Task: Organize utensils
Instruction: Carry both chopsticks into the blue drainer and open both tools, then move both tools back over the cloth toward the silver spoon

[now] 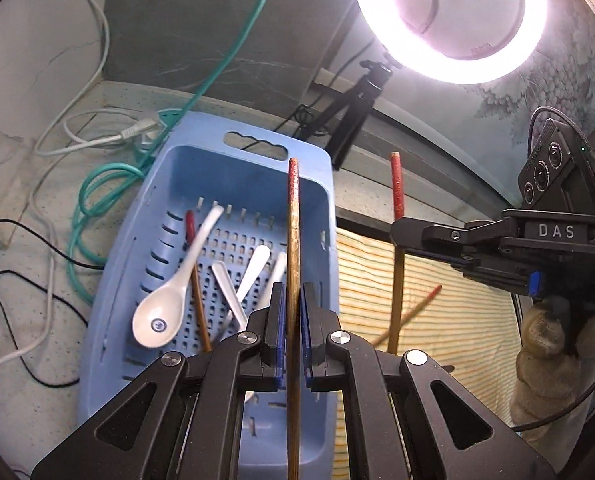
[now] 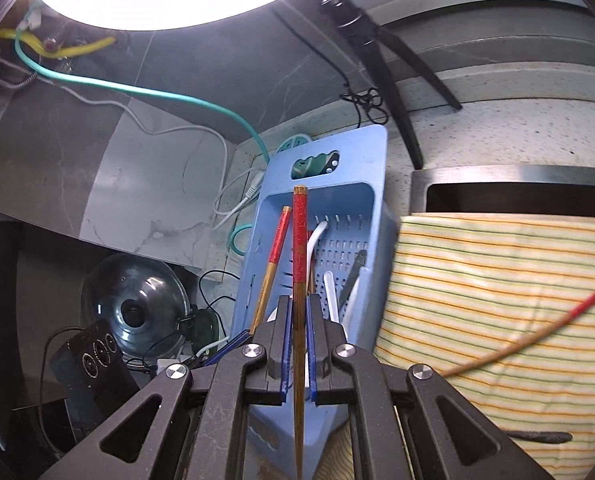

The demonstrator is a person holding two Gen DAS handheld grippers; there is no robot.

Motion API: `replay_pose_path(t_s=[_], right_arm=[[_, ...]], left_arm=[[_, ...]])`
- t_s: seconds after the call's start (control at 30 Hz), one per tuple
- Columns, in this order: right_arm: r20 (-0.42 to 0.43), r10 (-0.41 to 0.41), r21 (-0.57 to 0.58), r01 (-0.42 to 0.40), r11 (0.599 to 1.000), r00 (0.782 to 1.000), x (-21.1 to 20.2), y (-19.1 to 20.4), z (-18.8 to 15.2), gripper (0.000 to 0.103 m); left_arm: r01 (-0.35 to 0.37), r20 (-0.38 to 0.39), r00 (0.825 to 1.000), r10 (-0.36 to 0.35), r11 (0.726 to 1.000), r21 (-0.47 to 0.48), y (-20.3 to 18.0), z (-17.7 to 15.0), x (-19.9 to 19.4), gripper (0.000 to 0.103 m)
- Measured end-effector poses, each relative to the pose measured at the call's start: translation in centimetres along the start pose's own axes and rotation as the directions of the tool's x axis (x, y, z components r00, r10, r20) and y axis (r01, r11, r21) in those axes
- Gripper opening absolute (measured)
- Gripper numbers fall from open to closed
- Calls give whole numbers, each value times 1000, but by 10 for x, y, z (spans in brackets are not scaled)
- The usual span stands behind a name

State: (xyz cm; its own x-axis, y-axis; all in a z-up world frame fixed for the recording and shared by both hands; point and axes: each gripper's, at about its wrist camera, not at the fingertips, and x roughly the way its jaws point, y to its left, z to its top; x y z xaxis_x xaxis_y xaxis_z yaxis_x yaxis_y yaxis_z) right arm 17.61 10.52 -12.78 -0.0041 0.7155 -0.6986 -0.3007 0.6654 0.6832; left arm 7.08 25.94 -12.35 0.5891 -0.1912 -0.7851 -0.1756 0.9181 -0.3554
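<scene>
My left gripper point(image 1: 293, 300) is shut on a red-tipped wooden chopstick point(image 1: 293, 240), held upright over the blue slotted basket point(image 1: 321, 168). The basket holds a white ceramic spoon point(image 1: 165, 312), more white spoons and another chopstick point(image 1: 195, 280). My right gripper point(image 2: 298, 312) is shut on a second red-tipped chopstick point(image 2: 299, 240), also above the basket point(image 2: 373, 152); it shows in the left wrist view point(image 1: 401, 232) to the right. The left gripper's chopstick point(image 2: 271, 264) shows beside it. A third chopstick point(image 2: 537, 336) lies on the striped cloth point(image 2: 497, 264).
A bright ring light point(image 1: 449, 12) on a black tripod point(image 1: 349, 120) stands behind the basket. Green, white and black cables point(image 1: 97, 184) lie left of it. A glass pot lid point(image 2: 137, 304) and a dark device sit at the lower left. A dark utensil handle point(image 2: 537, 436) lies on the cloth.
</scene>
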Motion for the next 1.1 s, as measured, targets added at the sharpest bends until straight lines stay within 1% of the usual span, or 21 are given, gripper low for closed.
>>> replay_pose_path(t_s=[0.13,0.3,0.33,0.37,0.43,0.47,0.53,0.63,0.9,1.0,1.1], right_arm=[[-17,-22,-11,22,1000,1000,21,5,7,6],[-48,-34,-43,32,999,998,35,12,9,7],[-53,-32,-46,30,998,998,37,13,9,9],[-54,-34,-51,31,998,998,37,14,10,9],[-51,-51,-68,48,997,997,37,16,11,10],[-51,-56,-73,52,996,997,37,17,11,13],[-52,-53,-79,49,996,997,37,18,11,19],[-49,-66,-108,60,992,997,32,19,8,20],[-19,-91,-168,86,982,996,6,17,-3,20],[3,-62,-156,62,986,998,-11,12,-6,20],[44,-51,-170,58,984,998,-34,9,-10,20]], left_arm=[[-5,-1,1000,5,1000,-22,11,5,8,6],[-20,-2,1000,20,999,-37,17,7,15,6],[-26,-1,1000,26,999,-39,18,6,16,6],[-32,-3,999,32,999,-43,19,7,16,6],[-49,-11,999,49,997,-56,22,8,17,14],[-57,-10,998,56,997,-61,23,8,17,18],[-63,-9,998,62,996,-58,22,7,16,18],[-82,-1,997,82,996,-39,18,6,12,18],[-83,24,996,83,996,-13,6,-4,-11,18],[-85,41,996,85,996,-2,0,-8,-23,18],[-81,63,995,79,997,20,-11,-12,-37,18]])
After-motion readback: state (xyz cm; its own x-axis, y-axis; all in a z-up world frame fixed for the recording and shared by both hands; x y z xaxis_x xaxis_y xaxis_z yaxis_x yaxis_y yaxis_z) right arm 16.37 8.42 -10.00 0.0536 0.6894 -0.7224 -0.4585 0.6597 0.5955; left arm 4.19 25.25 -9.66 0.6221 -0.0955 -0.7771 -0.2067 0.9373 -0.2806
